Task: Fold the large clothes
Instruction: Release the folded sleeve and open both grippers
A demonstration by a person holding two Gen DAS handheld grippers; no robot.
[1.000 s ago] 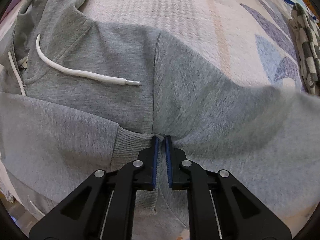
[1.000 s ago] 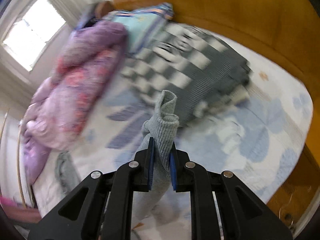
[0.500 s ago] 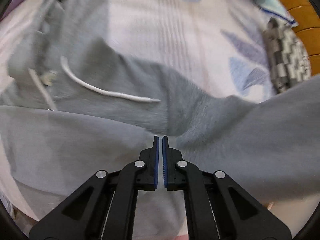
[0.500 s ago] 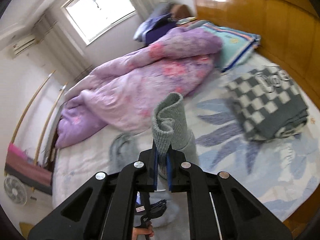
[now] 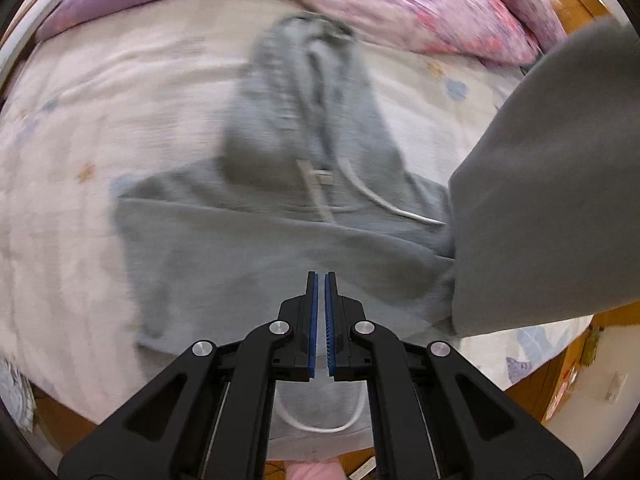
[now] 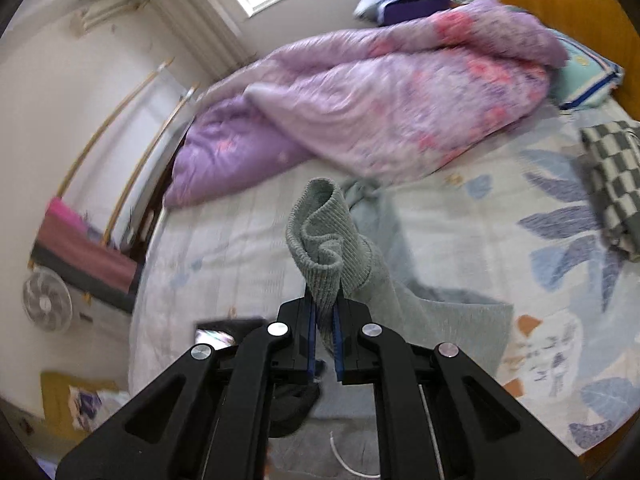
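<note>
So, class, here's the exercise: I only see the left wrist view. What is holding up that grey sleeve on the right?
Observer: The right gripper is shut on its ribbed cuff, which sticks up above the gripper.
Operator: Are there any other clothes on the bed?
Observer: Yes. A checkered garment lies at the right edge of the right wrist view, apart from the hoodie.
</note>
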